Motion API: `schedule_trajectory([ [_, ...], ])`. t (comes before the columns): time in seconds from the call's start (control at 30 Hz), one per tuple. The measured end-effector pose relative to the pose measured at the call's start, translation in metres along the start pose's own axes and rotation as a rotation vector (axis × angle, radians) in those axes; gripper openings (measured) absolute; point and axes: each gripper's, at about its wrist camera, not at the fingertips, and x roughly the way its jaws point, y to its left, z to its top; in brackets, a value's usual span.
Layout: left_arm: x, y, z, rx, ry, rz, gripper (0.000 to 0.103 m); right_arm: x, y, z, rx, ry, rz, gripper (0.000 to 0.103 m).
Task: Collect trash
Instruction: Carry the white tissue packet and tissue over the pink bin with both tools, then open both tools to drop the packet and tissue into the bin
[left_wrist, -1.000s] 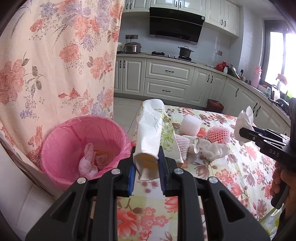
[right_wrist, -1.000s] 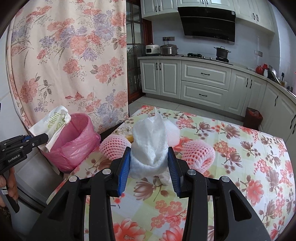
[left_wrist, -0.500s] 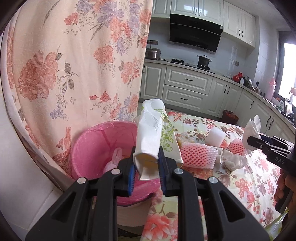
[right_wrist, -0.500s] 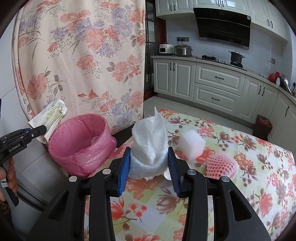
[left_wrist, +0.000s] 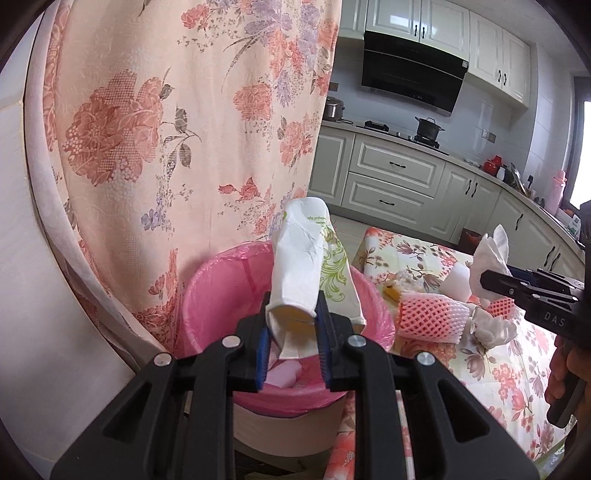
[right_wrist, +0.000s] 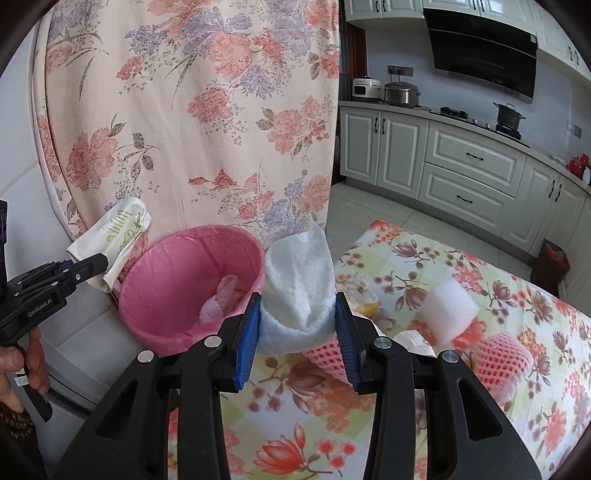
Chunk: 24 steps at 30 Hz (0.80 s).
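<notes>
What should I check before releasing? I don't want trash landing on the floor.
1. Left gripper shut on the white paper wrapper with green print: ok.
2. Wrapper above the pink-lined round bin: ok.
3. Right gripper shut on the crumpled white paper towel: ok.
4. Towel over the bin: not ok, beside its rim.
5. Room in the bin: ok.

floral curtain (right_wrist: 207, 110), kitchen cabinets (right_wrist: 461, 166), range hood (left_wrist: 410, 85), stovetop pot (right_wrist: 509, 112).

White kitchen cabinets (right_wrist: 476, 173), floral curtain (right_wrist: 192, 110)
</notes>
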Motion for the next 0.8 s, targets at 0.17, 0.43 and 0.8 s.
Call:
schedule_trajectory([
  [0.17,0.001,0.015,0.004,-0.017,-0.005,0.016,0.021,0.019,0.023,0.013,-0.025,0.013,0.034,0.039],
  [0.43,0.007,0.034,0.005,-0.047,0.001,0.034,0.021,0.049,0.054,0.024,-0.059,0.043,0.084,0.039],
  [0.8,0.013,0.044,0.006,-0.067,0.003,0.039,0.021,0.078,0.079,0.028,-0.092,0.079,0.125,0.039],
])
